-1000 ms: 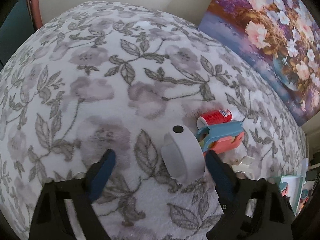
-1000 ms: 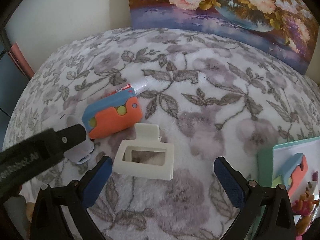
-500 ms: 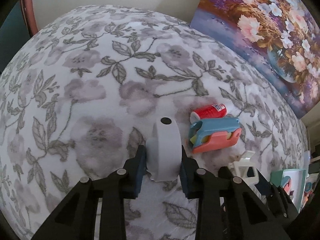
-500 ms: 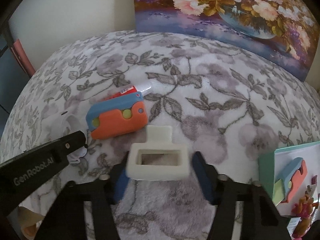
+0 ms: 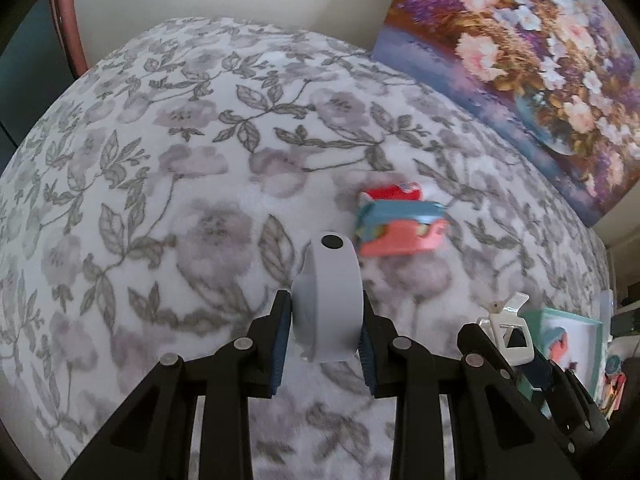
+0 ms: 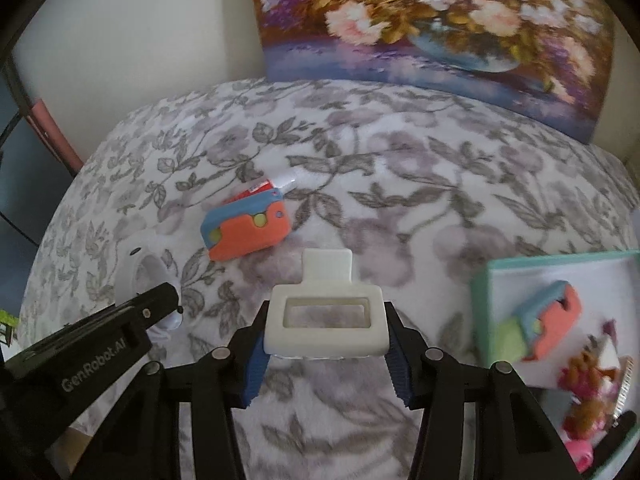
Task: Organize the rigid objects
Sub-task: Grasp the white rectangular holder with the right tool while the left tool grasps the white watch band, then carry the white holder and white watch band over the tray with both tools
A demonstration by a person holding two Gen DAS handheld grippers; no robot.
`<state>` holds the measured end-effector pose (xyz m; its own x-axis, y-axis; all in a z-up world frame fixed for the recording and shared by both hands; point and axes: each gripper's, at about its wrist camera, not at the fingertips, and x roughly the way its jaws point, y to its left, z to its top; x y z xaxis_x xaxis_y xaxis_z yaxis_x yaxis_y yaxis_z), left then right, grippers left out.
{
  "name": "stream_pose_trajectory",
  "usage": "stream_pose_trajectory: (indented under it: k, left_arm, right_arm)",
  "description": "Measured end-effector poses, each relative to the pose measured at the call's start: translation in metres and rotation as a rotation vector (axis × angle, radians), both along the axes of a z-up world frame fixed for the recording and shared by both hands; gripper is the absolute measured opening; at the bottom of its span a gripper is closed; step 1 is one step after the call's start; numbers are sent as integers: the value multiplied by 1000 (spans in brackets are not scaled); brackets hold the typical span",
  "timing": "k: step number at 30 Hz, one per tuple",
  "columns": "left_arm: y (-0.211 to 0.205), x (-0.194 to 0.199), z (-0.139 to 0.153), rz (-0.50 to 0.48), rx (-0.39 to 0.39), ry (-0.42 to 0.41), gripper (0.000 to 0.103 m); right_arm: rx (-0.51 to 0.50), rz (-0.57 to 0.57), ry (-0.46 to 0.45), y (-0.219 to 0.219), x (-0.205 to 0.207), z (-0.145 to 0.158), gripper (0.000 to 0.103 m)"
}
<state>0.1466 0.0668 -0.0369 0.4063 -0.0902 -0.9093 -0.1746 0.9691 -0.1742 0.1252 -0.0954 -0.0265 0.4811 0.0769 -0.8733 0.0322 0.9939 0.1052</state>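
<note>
My left gripper [image 5: 325, 344] is shut on a pale grey ring-shaped band [image 5: 330, 300] with a black dot on top, held above the floral blanket. In the right wrist view my right gripper [image 6: 326, 340] is shut on a cream rectangular frame piece [image 6: 326, 318] with a tab, also lifted off the blanket. An orange and blue toy [image 6: 248, 232] lies on the blanket beyond it, with a red tube [image 6: 260, 189] just behind. The left wrist view shows the same toy [image 5: 402, 228] and red tube [image 5: 394, 192] to the right of the band.
A teal-rimmed box [image 6: 486, 280] at the right holds another orange and blue toy [image 6: 548, 320] and small pink items. A flower painting [image 6: 432, 20] leans against the wall at the back. The left gripper's black body [image 6: 80, 352] reaches in from the left.
Both grippers closed from wide open, the left on the grey band, the right on the cream frame. Both have since lifted their pieces off the blanket.
</note>
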Motion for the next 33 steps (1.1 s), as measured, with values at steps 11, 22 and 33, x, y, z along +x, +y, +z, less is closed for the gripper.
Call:
stream_pose_trajectory:
  k: [11, 22, 33]
  left_arm:
    - [-48, -43, 48, -21, -9, -76, 32]
    - [-102, -74, 63, -56, -21, -105, 32]
    - [-136, -81, 73, -131, 31, -137, 32]
  right_arm:
    - [54, -133, 10, -65, -54, 29, 54]
    - [77, -241, -21, -116, -105, 57, 54]
    - [75, -285, -39, -146, -113, 65, 54]
